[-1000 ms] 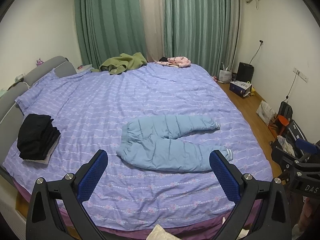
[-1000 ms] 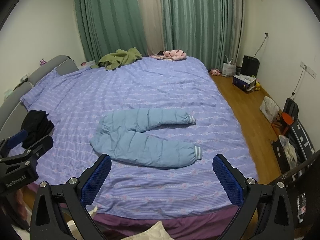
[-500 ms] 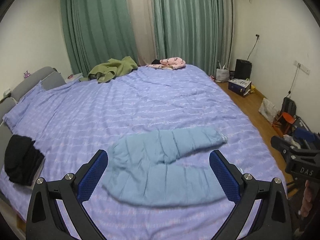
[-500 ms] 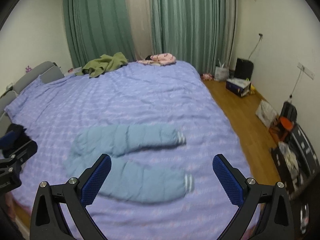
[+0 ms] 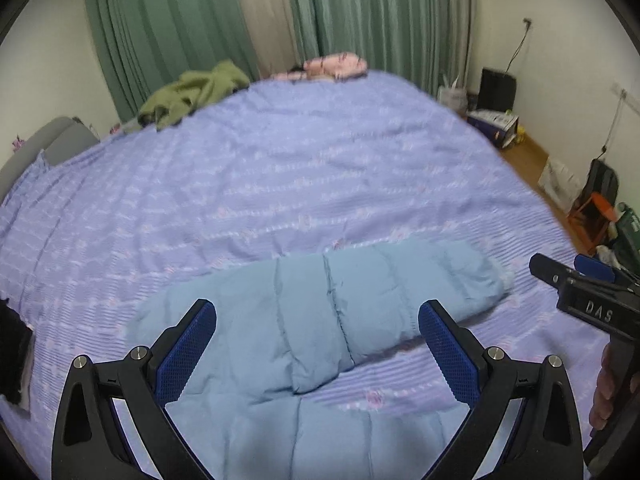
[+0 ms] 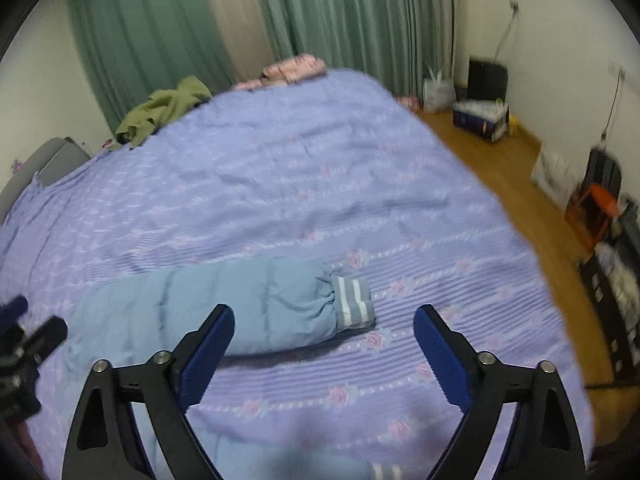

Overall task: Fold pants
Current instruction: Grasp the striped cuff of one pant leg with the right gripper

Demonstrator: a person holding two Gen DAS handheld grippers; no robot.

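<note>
Light-blue quilted padded pants on purple floral bed cover: now nearer, both legs still spread. Left gripper, right gripper: jaws apart, empty, closing in; fold unstarted.

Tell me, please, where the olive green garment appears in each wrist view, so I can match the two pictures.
Left wrist view: olive green garment at upper left, on the bed's far edge before the green curtains.
Right wrist view: olive green garment at upper left, same far edge.
Shared landmark: the pink garment to its right.

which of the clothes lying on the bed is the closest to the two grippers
The light blue padded pants, spread right under both open grippers; the green garment and pink one lie at the bed's far edge.
</note>
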